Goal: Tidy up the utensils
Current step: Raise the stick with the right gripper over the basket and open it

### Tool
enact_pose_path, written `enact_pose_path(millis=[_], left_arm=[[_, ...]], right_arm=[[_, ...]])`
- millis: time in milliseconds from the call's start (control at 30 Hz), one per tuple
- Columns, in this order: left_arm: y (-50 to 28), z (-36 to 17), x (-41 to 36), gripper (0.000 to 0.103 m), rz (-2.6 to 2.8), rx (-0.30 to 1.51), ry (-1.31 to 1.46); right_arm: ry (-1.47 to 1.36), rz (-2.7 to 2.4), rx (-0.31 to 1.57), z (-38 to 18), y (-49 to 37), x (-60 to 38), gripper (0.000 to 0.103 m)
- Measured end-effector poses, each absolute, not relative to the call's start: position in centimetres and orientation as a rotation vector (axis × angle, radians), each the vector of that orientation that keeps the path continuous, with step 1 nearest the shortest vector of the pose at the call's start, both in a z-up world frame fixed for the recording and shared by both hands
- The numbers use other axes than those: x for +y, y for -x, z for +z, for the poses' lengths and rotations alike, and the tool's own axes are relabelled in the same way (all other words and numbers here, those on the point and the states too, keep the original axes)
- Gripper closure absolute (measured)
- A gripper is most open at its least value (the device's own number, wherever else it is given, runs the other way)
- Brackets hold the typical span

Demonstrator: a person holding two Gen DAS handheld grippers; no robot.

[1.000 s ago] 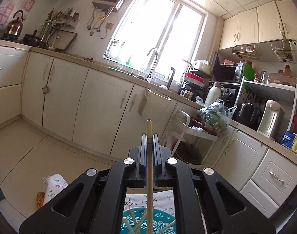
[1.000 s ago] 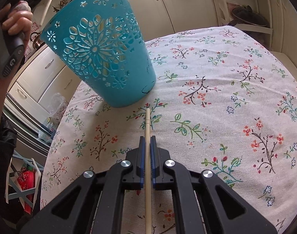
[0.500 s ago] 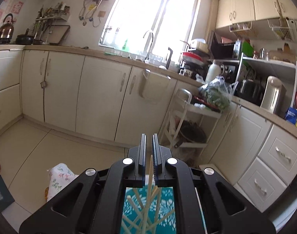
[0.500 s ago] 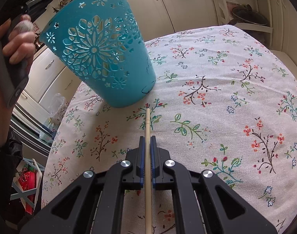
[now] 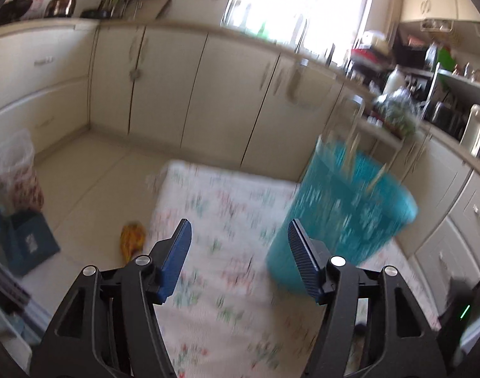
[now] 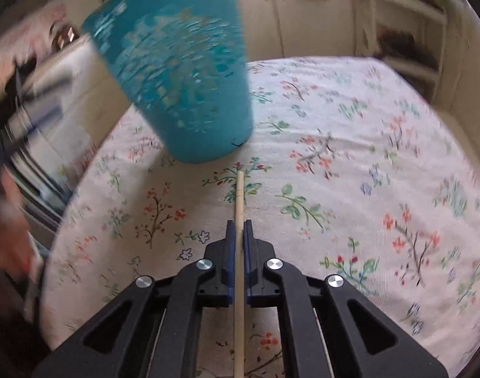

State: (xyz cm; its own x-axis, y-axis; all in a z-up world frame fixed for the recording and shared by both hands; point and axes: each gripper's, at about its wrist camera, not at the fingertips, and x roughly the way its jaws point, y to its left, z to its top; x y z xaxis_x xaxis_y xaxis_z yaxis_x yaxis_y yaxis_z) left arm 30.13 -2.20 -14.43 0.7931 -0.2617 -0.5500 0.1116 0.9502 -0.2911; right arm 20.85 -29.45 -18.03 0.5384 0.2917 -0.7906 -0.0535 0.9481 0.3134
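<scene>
- We see our left gripper point(image 5: 240, 245) with its jaws just opened wide and nothing between them, over the floral tablecloth point(image 5: 214, 214).
- Our right gripper point(image 6: 239, 230) is clenched on a wooden chopstick point(image 6: 239, 208).
- The teal cup point(image 6: 183, 72) stands just beyond its tip, with blurred chopsticks point(image 5: 353, 151) inside.

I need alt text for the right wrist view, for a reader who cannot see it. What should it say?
The right gripper is shut on a wooden chopstick that points toward a teal cup. The cup, with cut-out patterns, stands on a floral tablecloth and is blurred. Cream cabinets are behind the table.
</scene>
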Motion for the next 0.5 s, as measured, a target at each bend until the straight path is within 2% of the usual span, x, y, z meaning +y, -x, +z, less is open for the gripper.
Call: enact_pose_path(millis=[133,200,267,500], left_arm=[[-29.4,-18.7,-2.8,0.039,-0.202,0.737,0.251],[-29.5,-18.8,-3.0,0.038,-0.205,0.746,0.251],[-29.4,-18.6,-2.8,0.030,-0.200,0.723,0.261],[-29.6,-18.7,-3.0,0.029,-0.205,0.731,0.267]], right_arm=[[-0.483,0.275,0.856,-15.4,-19.9,-32.6,0.097],[-0.534,0.317,0.744,-12.4,-19.5,-33.5,0.097],[-0.579,0.359,0.644,-9.5,-19.7,-33.8,0.097],[-0.582,0.416,0.329,-0.1,-25.2,-31.4,0.097]])
